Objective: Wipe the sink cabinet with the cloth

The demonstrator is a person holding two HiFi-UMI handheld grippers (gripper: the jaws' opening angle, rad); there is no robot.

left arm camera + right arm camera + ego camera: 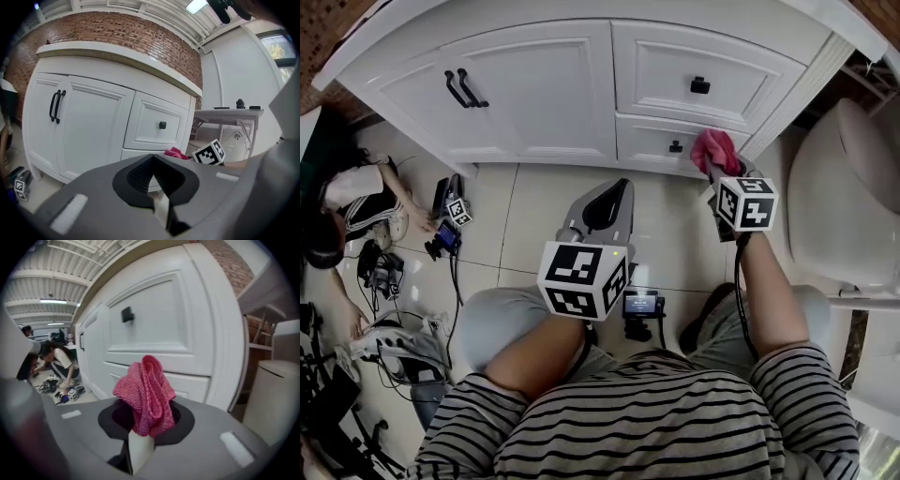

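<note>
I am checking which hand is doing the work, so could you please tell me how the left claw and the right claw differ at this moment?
The right claw is shut on the pink cloth; the left claw is shut on nothing. The right claw is held up by the lower drawer of the cabinet; the left claw hangs back over the floor tiles, short of the cabinet. Both are grey and carry a marker cube.
</note>
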